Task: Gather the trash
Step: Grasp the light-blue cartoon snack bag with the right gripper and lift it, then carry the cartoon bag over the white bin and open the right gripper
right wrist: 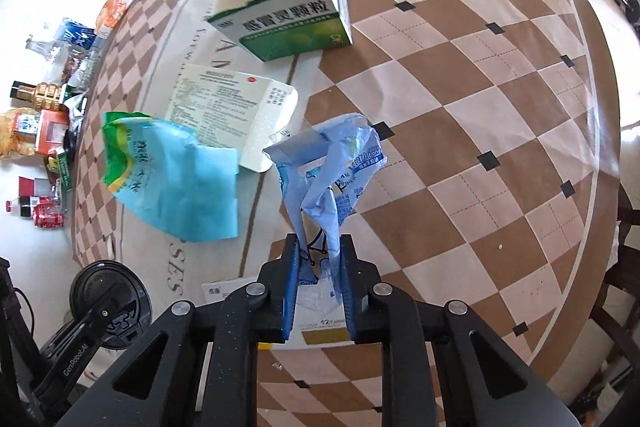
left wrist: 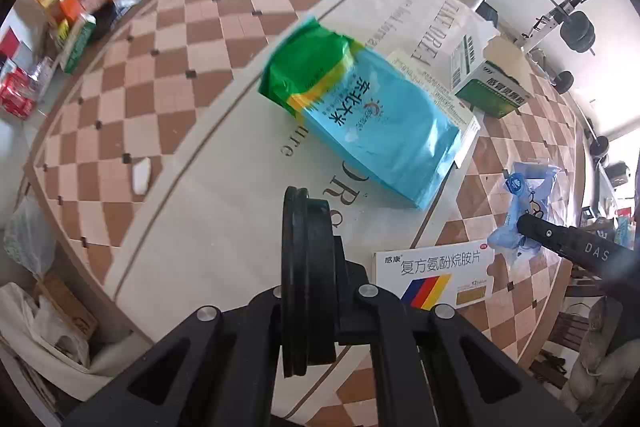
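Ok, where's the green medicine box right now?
The green medicine box sits at the top of the right wrist view, flap open, straddling the beige bag's edge and the checkered table, beyond the white leaflet box.

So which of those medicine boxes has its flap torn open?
The green-and-white box, farthest from the grippers, with its white lid flap standing up. The flat white box with red, blue and yellow stripes and the white box under the rice bag look closed.

A checkered round table (left wrist: pixel 224 11) carries a large cream paper bag (left wrist: pixel 224 235); a white scrap (left wrist: pixel 141 175) lies left.
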{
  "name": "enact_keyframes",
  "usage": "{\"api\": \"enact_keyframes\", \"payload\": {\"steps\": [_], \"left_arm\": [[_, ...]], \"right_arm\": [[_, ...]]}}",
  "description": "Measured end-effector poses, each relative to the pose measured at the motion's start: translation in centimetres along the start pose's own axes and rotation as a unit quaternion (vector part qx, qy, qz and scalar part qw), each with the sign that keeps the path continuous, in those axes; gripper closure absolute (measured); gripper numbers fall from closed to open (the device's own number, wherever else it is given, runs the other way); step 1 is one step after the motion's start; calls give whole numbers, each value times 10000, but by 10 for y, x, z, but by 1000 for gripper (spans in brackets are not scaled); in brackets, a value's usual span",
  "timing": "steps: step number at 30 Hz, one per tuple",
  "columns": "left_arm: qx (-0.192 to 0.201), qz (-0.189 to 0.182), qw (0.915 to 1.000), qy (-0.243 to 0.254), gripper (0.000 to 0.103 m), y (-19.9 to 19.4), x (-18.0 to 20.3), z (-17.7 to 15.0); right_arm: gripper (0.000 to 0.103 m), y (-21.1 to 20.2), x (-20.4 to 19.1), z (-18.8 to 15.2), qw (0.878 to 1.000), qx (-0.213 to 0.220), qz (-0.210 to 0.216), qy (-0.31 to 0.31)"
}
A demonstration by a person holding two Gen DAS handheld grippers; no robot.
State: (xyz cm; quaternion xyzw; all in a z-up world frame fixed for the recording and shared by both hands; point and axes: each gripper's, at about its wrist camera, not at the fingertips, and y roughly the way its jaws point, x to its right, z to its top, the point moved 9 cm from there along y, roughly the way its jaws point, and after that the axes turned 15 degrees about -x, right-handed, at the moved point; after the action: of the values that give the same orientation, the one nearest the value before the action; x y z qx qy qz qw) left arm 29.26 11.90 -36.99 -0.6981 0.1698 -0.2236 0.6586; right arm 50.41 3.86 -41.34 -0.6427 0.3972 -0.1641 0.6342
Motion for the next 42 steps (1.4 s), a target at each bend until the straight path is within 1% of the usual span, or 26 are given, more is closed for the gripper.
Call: {"api": "enact_keyframes", "payload": {"steps": [4, 6, 11, 15, 19, 22, 24, 27, 29, 32, 33, 35, 38, 40, 42], "left_arm": [[222, 170, 9995, 133, 102, -20, -6, -17], [296, 157, 9993, 152, 101, -27, -10, -30], [402, 227, 9984, 339, 102, -39, -32, -75], [438, 345, 9968, 570, 101, -40, -54, -118], [383, 384, 9961, 694, 101, -33, -77, -159], [192, 353, 9964, 744, 101, -18, -90, -188], [50, 336, 9964, 778, 101, -5, -97, -206], [-216, 318, 9962, 779, 101, 19, -108, -233], [-430, 302, 9959, 742, 101, 41, -116, -251], [-781, 263, 9947, 610, 101, 85, -128, -272], [-904, 254, 9940, 566, 101, 102, -131, -276], [-1134, 239, 9919, 516, 101, 139, -135, -282], [-1430, 198, 9885, 443, 101, 204, -141, -278], [-1546, 189, 9869, 414, 101, 246, -143, -269], [-1633, 88, 9861, 297, 101, 286, -147, -259]], "right_arm": [[85, -18, -13, -26, 9996, 218, -66, -172], [85, -24, -19, -44, 9990, 313, -145, -277], [85, -32, -39, -100, 9966, 607, -299, -474], [85, -31, -50, -163, 9955, 803, -294, -397], [85, -19, -57, -224, 9954, 874, -243, -312], [85, 2, -60, -275, 9965, 764, -220, -267], [85, 19, -61, -303, 9973, 654, -226, -256], [85, 52, -57, -344, 9988, 397, -154, -226], [85, 78, -54, -366, 9994, 241, -70, -252], [85, 121, -48, -393, 9985, -13, -251, -479], [85, 142, -43, -402, 9982, -154, -296, -506], [85, 179, -32, -413, 9973, -437, -325, -483], [85, 236, -13, -418, 9958, -763, -335, -391], [85, 279, 0, -414, 9950, -908, -285, -311], [85, 324, 14, -404, 9943, -1005, -268, -244]]}}
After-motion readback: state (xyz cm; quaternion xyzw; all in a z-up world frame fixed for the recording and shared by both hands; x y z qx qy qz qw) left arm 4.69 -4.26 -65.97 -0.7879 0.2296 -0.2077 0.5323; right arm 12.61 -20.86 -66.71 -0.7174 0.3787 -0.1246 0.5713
